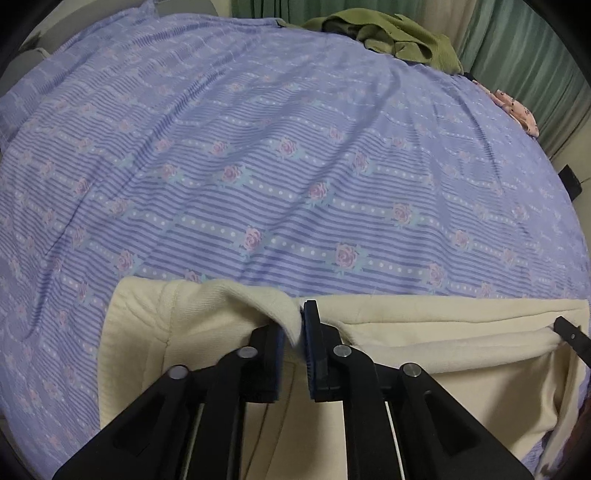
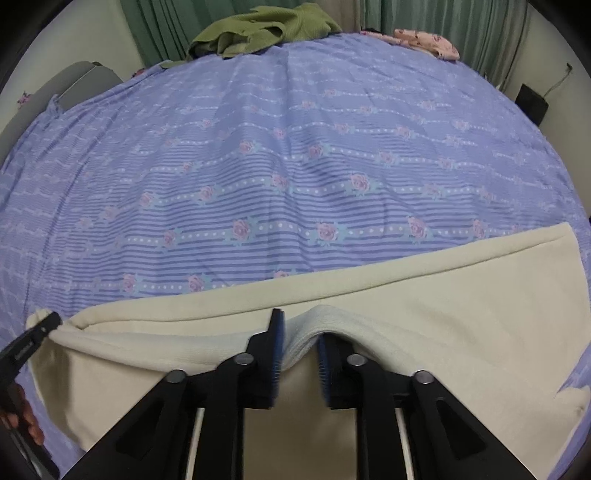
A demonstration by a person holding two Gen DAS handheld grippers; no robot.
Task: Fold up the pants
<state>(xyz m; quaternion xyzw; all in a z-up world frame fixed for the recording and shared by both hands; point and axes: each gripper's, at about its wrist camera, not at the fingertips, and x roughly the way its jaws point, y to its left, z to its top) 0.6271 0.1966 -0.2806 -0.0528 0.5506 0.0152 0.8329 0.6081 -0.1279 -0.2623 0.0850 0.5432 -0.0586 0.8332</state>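
Observation:
Cream pants (image 1: 424,354) lie on the near part of a bed with a purple striped, rose-patterned sheet (image 1: 280,177). My left gripper (image 1: 293,332) is shut on a raised fold of the pants' upper layer near the ribbed waistband end (image 1: 147,325). My right gripper (image 2: 301,336) is shut on a bunched edge of the same cream pants (image 2: 461,295), lifting it slightly above the lower layer. The right gripper's tip (image 1: 570,334) shows at the right edge of the left wrist view. The left gripper (image 2: 33,336) shows at the left edge of the right wrist view.
A crumpled olive-green garment (image 1: 391,35) lies at the far edge of the bed, also in the right wrist view (image 2: 266,29). A pink patterned cloth (image 2: 428,42) lies at the far right corner. Green curtains (image 2: 461,26) hang behind. A black box (image 2: 532,103) stands by the wall.

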